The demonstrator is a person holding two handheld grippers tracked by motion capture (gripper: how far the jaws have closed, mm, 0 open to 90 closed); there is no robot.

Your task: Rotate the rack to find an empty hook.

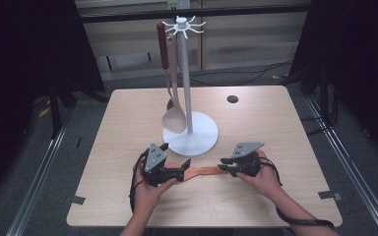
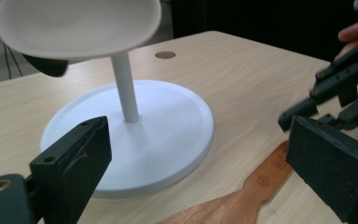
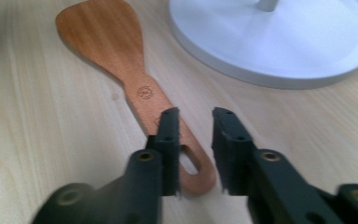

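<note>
A wooden spatula (image 1: 202,172) lies flat on the table in front of the white utensil stand (image 1: 191,135). Its blade (image 3: 107,37) points toward my left gripper (image 1: 174,157), and its slotted handle end lies by my right gripper (image 1: 222,165). In the right gripper view the jaws of that gripper (image 3: 193,140) stand slightly apart, with the handle end (image 3: 186,158) lying between and under them, not pinched. In the left gripper view my left gripper (image 2: 198,140) is wide open, the spatula (image 2: 242,200) low between its jaws and nearer the right one.
The stand's round base (image 2: 158,130) sits just beyond the spatula, its pole rising to a ring of hooks. A pale wooden spoon (image 1: 174,118) and a brown-handled utensil (image 1: 163,49) hang from it. A small round hole (image 1: 233,99) marks the table's far side.
</note>
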